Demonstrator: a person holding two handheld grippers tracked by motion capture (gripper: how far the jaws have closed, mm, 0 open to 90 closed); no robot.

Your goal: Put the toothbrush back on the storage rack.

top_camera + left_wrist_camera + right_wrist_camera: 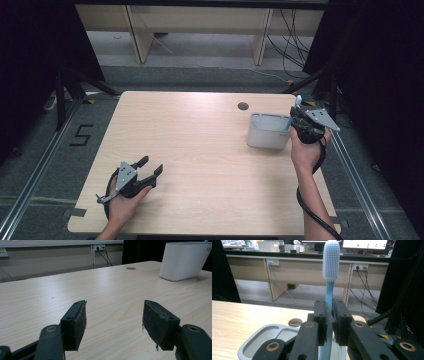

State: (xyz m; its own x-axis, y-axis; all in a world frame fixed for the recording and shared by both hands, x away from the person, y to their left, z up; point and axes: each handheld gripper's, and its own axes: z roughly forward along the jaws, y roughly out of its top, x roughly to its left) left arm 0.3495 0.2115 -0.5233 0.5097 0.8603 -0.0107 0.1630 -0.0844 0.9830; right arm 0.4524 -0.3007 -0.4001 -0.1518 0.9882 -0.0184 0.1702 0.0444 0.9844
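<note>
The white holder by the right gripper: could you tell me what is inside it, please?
The blue toothbrush, clamped by the right gripper, stands in the white holder, bristles up. Its lower end and the holder's floor are hidden.

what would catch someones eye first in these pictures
The light blue toothbrush, clamped upright in the right gripper with its bristle head on top, just above the white holder near the table's far right corner. Next, the left gripper, open and empty, low over the near left.

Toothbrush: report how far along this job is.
Done: the right hand-held gripper is shut on the blue toothbrush, upright over the white holder. In hand: brush at the holder's rim. Left: apparently lowering and releasing it. Left hand-held gripper rests open.
</note>
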